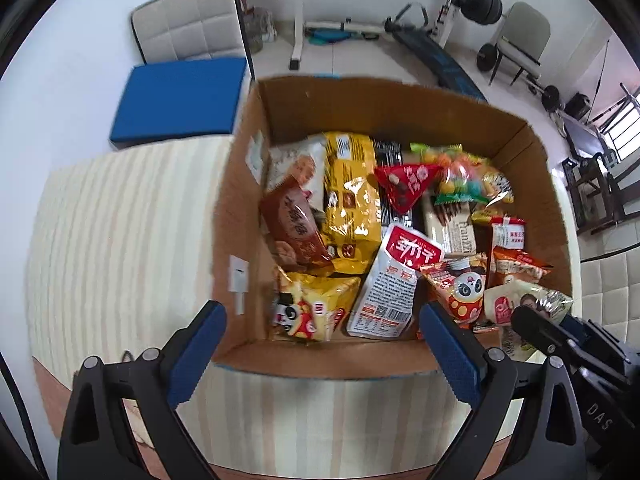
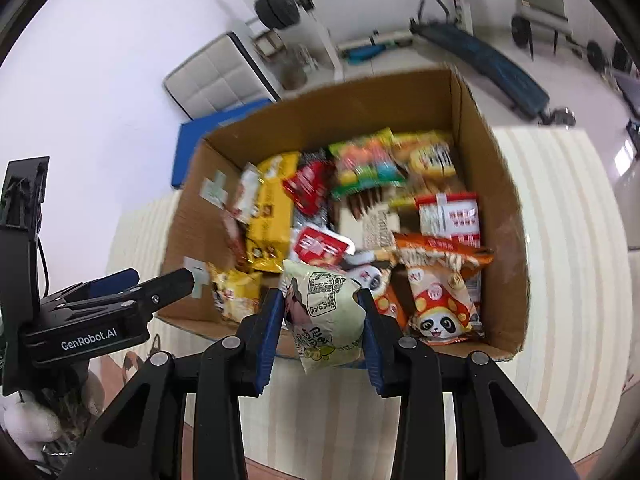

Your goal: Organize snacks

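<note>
Though over box: packet [image 2: 324,316] between pads

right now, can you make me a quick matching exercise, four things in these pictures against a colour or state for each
Things:
1. left gripper
2. right gripper
3. triangular packet
4. cushion

Colour or state:
A. blue, lying outside the cardboard box
B. shut on a pale green snack bag
C. red, lying on the other snacks in the box
D. jaws wide apart, nothing between them

Pairs: 1-D, 2-B, 3-C, 4-A
</note>
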Available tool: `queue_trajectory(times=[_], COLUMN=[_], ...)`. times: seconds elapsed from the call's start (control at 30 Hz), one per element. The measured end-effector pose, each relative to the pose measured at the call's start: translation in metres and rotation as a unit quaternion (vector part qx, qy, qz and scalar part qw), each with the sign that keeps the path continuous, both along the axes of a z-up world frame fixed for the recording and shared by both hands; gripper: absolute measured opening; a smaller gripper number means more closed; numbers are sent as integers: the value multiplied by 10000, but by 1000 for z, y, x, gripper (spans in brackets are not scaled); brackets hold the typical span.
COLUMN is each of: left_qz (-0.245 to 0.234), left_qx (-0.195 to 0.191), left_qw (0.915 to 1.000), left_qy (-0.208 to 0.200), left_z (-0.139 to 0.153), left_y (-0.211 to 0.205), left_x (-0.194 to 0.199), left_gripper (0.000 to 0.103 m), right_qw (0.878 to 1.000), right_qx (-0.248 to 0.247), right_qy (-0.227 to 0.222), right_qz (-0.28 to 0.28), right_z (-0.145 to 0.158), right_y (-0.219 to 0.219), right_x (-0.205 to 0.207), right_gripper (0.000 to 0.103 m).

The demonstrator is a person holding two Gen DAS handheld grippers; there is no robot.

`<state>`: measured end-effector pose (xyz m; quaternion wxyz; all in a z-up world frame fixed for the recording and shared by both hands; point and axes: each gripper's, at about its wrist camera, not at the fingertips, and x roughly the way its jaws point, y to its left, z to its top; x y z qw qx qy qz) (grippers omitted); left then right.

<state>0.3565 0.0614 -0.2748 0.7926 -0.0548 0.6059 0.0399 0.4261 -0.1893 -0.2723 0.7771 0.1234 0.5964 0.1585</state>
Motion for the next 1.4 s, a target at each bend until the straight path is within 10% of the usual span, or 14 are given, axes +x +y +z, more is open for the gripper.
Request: queue_trajectory(times=[0.43, 0.57, 0.8, 1.4], left_qz=[-92, -121, -97, -139], left_qx=[-85, -62, -60, 108], left_qw=[9992, 9993, 9997, 9986], left_qy=[389, 343, 208, -489], left_z=[-35, -30, -15, 64], left_y=[-13, -15, -14, -24], left_x=[7, 5, 2, -55], left_gripper=[99, 99, 99, 99], right_qw=[9979, 9958, 9937, 9908], right_qx=[-432, -691, -956, -1267], right_qy=[470, 599, 523, -223], right_qz=[-89, -104, -250, -416], right_z=[-42, -40, -23, 65], right_y=[-4, -2, -7, -22], right_x=[6, 8, 8, -34], right_gripper=[40, 55, 90, 92])
